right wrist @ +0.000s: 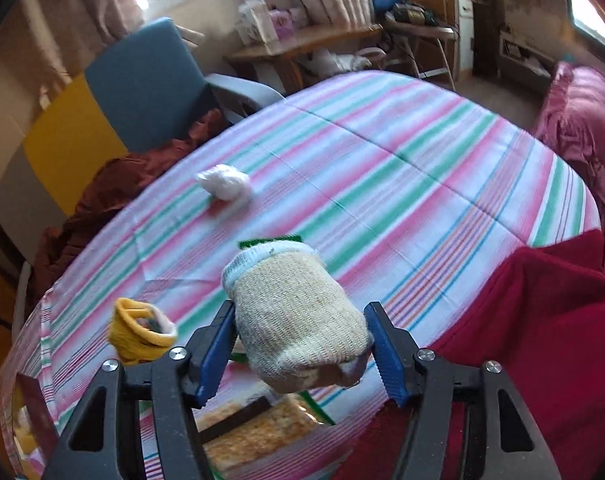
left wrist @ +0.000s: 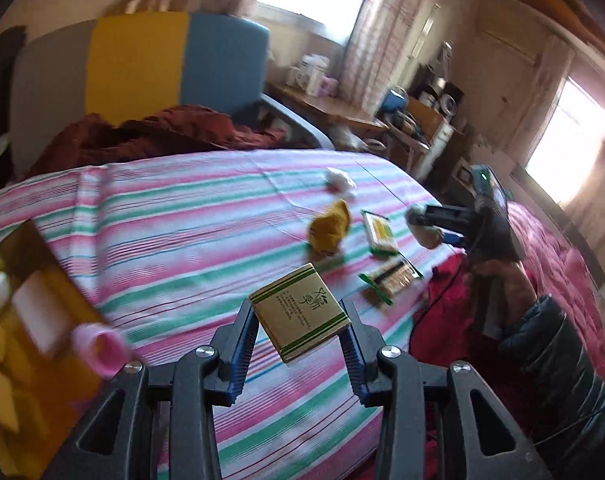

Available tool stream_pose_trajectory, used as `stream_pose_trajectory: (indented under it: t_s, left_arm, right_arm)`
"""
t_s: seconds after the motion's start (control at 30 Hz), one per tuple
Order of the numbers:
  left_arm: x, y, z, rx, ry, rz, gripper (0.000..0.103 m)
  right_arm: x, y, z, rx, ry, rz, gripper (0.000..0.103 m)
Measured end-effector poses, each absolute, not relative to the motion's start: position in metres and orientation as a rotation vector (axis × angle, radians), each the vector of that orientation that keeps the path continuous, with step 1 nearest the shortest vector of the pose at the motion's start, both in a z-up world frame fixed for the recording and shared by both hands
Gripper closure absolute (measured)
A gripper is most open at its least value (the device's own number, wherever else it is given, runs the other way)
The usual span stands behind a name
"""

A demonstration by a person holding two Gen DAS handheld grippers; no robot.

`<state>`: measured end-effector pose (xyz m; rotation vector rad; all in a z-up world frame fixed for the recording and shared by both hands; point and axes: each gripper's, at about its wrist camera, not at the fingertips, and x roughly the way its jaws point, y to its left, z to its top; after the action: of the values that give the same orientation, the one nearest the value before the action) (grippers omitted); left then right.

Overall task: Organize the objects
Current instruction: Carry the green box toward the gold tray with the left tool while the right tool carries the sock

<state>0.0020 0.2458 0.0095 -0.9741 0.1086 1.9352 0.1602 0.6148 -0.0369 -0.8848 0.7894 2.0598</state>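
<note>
Left claw: clamped on a small gold box with green edge stripes. The box is pinched across its flat sides and carried tilted, clear of the striped bedsheet — a grip by the narrow dimension, which suits a rigid carton. To the claw's left sits an open yellow container already holding pale and yellow items, with a pink roll at its edge; my judgement is that this container is the sorting destination and the box is bound there.

Right claw: closed on a rolled cream sock, the pads pressing its soft bulk from both sides. The sock is lifted off the bed, its cuffed end pointing away from the claw. The wide stance of the jaws follows from the sock's thickness — it compresses but does not flatten.

Items not yet handled, all on the bed:
- a yellow sock bundle, just left of the right claw;
- a white wad, well ahead and to the left;
- a flat snack packet, directly under the right claw;
- a second green-edged packet, ahead and right of the left claw.

A red blanket lies to the right claw's right. Sorting appears partway done.
</note>
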Motion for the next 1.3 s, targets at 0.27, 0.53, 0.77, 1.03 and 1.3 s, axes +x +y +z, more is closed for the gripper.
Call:
stream_pose_trajectory:
  t_s: [0.27,0.53,0.77,1.03,1.3]
  left_arm:
    - [-0.019,0.163,0.013,-1.006,0.000,2.111,0.063]
    - [-0.027,0.084,0.002,-1.062,-0.101,2.254,0.063]
    - [-0.020,0.042,-0.005,-1.111,-0.135,2.326,0.063]
    - [-0.012,0.015,-0.013,-1.148,-0.174,2.346,0.063]
    - [-0.008,0.030,-0.020,-1.136,-0.093,2.310,0.063]
  right_arm:
    - [0.144,0.590,-0.020,-0.875,0.737,2.181,0.039]
    - [0.115,0.534,0.023,-0.840,0.658,2.376,0.039]
    - [0.067,0.446,0.045,-0.922,0.606,2.647,0.039]
    - [0.017,0.337,0.046,-1.127,0.529,2.928,0.039]
    - [-0.033,0.261,0.024,-1.369,0.464,3.048,0.038]
